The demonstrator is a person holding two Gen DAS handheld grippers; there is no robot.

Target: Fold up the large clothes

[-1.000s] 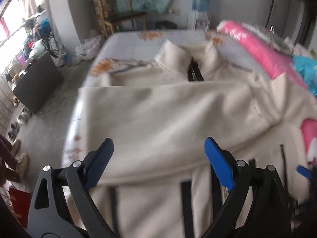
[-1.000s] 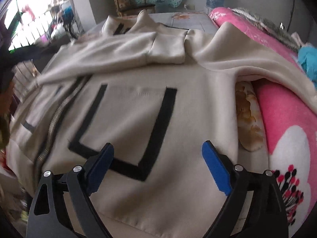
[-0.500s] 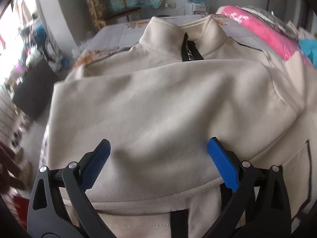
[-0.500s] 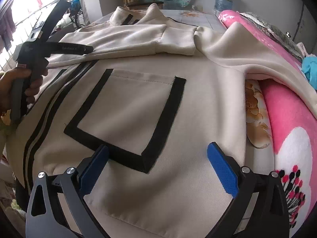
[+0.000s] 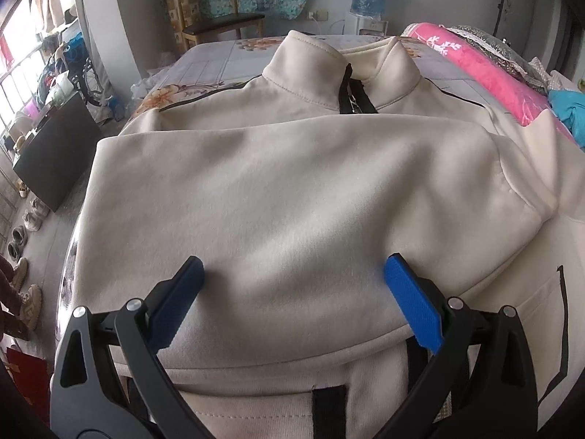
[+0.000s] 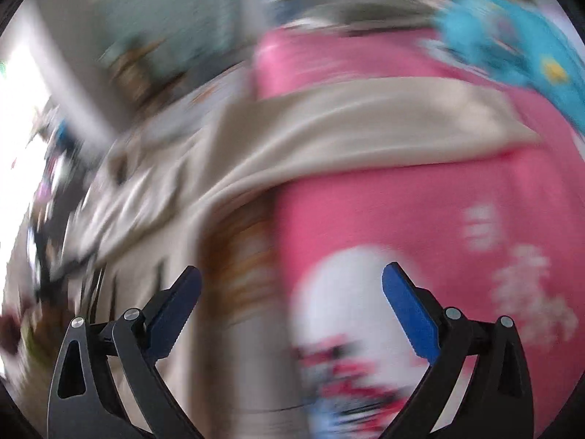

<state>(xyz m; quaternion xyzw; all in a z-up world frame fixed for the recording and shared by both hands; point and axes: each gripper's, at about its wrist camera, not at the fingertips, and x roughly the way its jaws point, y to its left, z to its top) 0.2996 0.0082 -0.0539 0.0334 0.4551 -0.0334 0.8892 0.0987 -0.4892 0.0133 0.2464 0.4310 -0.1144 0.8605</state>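
Left gripper (image 5: pixel 292 305): jaws spread wide, empty, low over the folded-over sleeve (image 5: pixel 285 197) of the cream zip jacket (image 5: pixel 226 109); whether the fingers touch the cloth I can't tell. That sleeve lies straight ahead at 12 o'clock, long axis 9-to-3 across the chest, its cuff end near 3 o'clock. Collar (image 5: pixel 340 62) and black zipper (image 5: pixel 353 95) sit beyond it at 12, so the jacket's own long axis runs 6-to-12 on the bed (image 5: pixel 204 58). Right gripper (image 6: pixel 290 309): also spread wide, empty; that view is heavily motion-blurred. In it the other sleeve (image 6: pixel 329 135) lies at about 12 o'clock, draped from the jacket body up over the pink blanket (image 6: pixel 438 212), not yet folded in. Judgement: the right gripper is the nearer one for that sleeve, and the next fold turns on pulling it toward 9 o'clock across the chest. Room: the blanket crowds the right side; in the left view the bed edge and floor (image 5: pixel 47 230) drop off at 9 o'clock, just beside the jacket's left fold, so little margin there.
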